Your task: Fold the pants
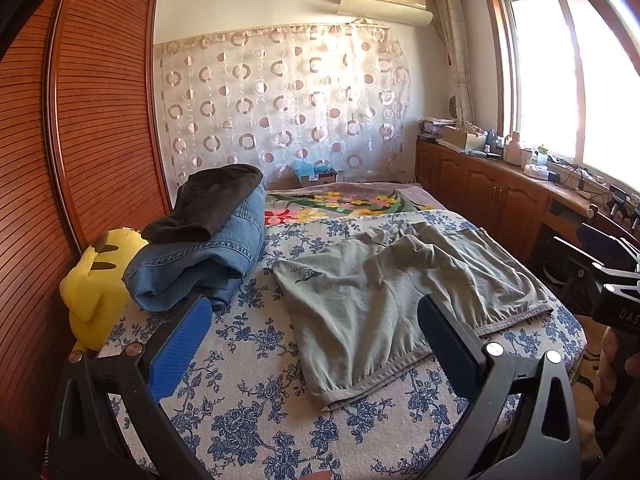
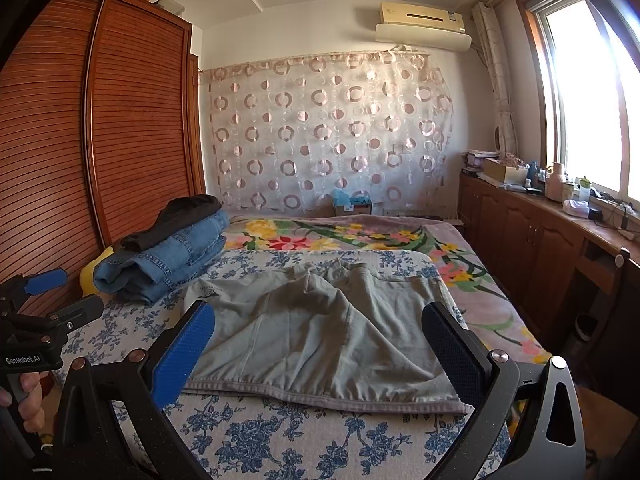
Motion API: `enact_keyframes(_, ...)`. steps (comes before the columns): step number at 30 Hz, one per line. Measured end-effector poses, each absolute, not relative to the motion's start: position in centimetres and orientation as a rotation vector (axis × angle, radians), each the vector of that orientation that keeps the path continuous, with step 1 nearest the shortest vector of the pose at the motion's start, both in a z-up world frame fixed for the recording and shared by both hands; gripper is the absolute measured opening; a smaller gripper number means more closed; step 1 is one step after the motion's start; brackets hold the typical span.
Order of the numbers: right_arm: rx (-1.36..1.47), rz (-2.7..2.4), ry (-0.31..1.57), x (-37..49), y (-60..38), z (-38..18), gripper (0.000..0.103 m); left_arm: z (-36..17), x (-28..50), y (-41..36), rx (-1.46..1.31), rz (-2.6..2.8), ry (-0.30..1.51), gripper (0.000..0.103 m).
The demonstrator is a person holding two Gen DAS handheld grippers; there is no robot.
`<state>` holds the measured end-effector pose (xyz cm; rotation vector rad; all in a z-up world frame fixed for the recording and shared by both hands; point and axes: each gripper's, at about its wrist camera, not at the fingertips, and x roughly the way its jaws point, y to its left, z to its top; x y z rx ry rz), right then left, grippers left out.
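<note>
Left wrist view: the left gripper (image 1: 316, 344) hangs spread wide and empty above grey-green pants (image 1: 396, 292) lying flat on a blue-flowered bed (image 1: 248, 412). A small printed logo on the pants is too small to read. The right gripper (image 1: 612, 264), at the frame edge, shows the letters "DAS".

Right wrist view: the right gripper (image 2: 320, 344) is spread wide over the pants (image 2: 320, 336). The left gripper (image 2: 52, 292), also spread, reads "GenRobot.AI". Folded jeans (image 2: 160, 264) sit beside the pants.

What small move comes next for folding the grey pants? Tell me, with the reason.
Probably lower both open grippers onto the near hem of the grey pants. The pants lie spread and unfolded on the blue floral sheet, and neither the left gripper nor the right gripper holds anything, both hovering short of the cloth.
</note>
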<state>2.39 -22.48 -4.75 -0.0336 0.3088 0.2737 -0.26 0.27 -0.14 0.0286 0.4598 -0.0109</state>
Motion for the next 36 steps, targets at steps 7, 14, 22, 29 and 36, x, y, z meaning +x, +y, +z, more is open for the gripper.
enact_keyframes(7,-0.04,0.272,0.301,2.18,-22.35,-4.6,0.103,0.16,-0.36,0.43,0.028,-0.011,0.458,0.103)
enact_keyframes(14,-0.04,0.274,0.299,2.26,-22.28,-4.66,0.103,0.19,-0.41,0.47,0.028,-0.013,0.457,0.103)
enact_keyframes(22,-0.042,0.274,0.298,2.29,-22.29,-4.66,0.103,0.17,-0.45,0.41,0.03,-0.011,0.454,0.103)
enact_keyframes(29,-0.04,0.275,0.297,2.28,-22.29,-4.66,0.103,0.15,-0.47,0.38,0.031,-0.01,0.451,0.103)
enact_keyframes(36,-0.04,0.274,0.295,2.32,-22.28,-4.61,0.103,0.71,-0.57,0.57,0.032,-0.01,0.45,0.103)
